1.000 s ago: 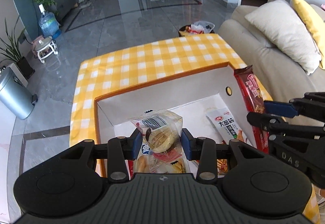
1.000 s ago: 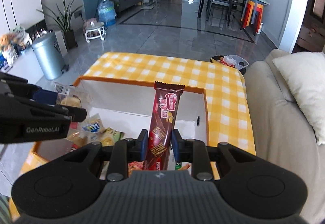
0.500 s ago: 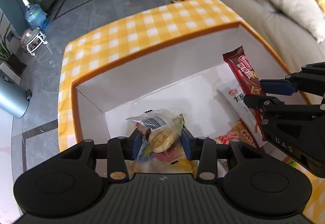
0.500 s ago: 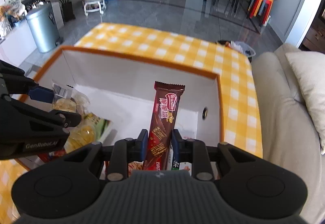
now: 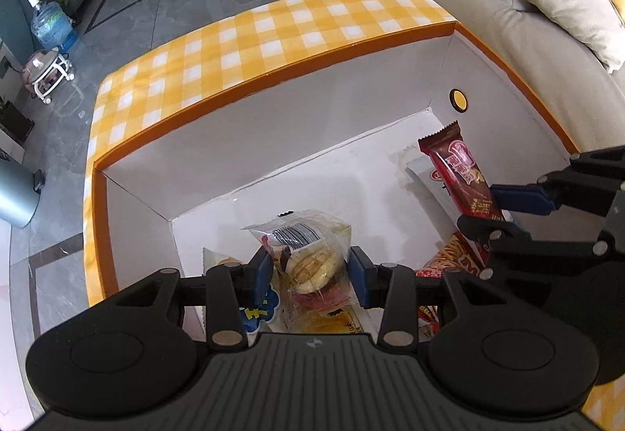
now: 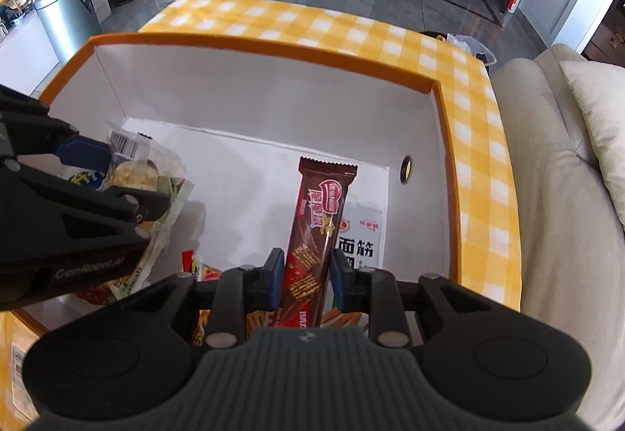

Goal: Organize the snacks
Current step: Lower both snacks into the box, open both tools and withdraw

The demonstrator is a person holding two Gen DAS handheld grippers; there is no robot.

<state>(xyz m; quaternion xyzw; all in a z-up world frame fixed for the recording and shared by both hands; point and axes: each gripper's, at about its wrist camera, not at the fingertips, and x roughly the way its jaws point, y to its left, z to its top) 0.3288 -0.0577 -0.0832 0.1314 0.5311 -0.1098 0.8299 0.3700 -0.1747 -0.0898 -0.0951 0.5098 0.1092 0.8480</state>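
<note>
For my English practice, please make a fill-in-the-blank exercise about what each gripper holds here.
1. The left gripper grips a clear plastic ____ packet.
2. The right gripper grips a long ____ wafer bar.
3. Both hang over the orange-rimmed white ____ box.

Missing words: biscuit; brown; cardboard

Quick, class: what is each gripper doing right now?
Left gripper: closed on the clear cake packet.
Right gripper: closed on the brown wafer bar.
</note>
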